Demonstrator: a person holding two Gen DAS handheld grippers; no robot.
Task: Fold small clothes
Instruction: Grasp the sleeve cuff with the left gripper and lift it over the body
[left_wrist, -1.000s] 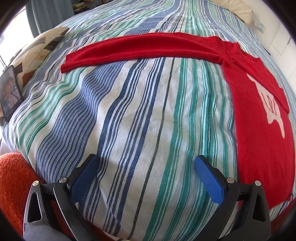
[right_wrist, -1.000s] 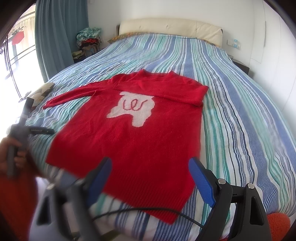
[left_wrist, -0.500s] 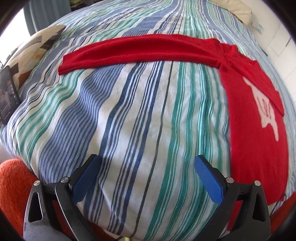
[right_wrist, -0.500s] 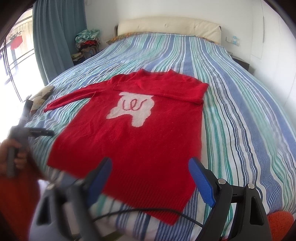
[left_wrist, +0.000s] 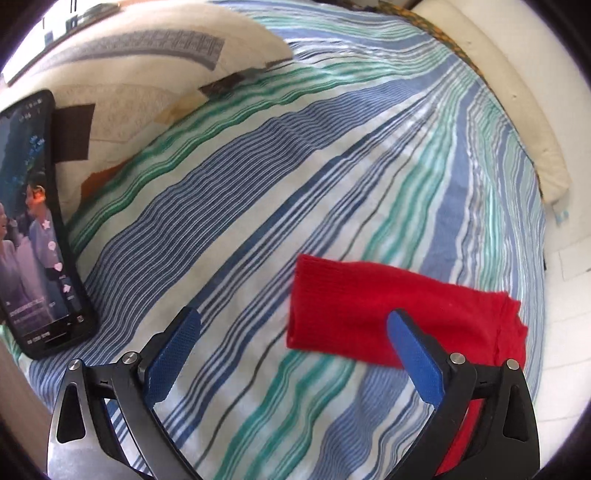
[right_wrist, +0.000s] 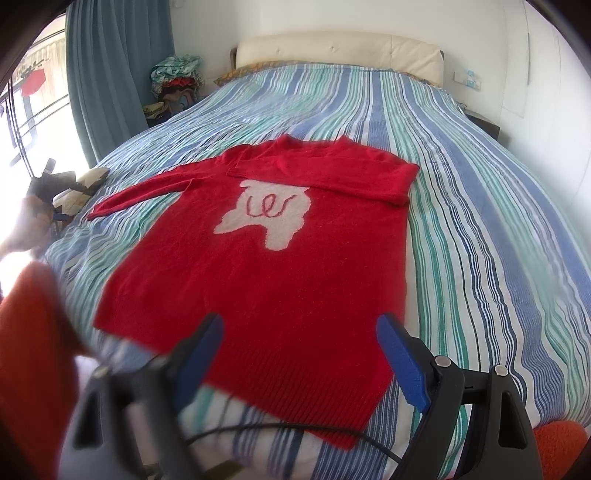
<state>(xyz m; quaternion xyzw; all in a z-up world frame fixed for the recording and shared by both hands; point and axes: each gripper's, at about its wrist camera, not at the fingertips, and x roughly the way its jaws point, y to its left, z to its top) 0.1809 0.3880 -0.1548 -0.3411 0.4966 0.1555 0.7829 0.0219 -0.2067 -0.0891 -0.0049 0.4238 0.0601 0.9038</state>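
Note:
A small red sweater (right_wrist: 273, 273) with a white patch lies flat on the striped bed. Its right sleeve is folded across the chest; its left sleeve (right_wrist: 144, 194) stretches out to the left. In the left wrist view the cuff end of that sleeve (left_wrist: 369, 310) lies just ahead. My left gripper (left_wrist: 291, 354) is open and empty, low over the bed, its right finger over the sleeve. My right gripper (right_wrist: 299, 354) is open and empty above the sweater's hem. The left gripper also shows in the right wrist view (right_wrist: 50, 184), held in a hand.
A phone (left_wrist: 33, 229) with a lit screen leans against a patterned pillow (left_wrist: 122, 92) at the bed's left edge. A cream headboard (right_wrist: 340, 55), a pile of clothes (right_wrist: 175, 79) and a blue curtain (right_wrist: 118, 62) stand at the back. A black cable (right_wrist: 280, 428) crosses the hem.
My left gripper has swung left and forward to the sleeve's cuff end; the phone and pillow are now close. My right gripper has hardly moved. The sweater lies as before.

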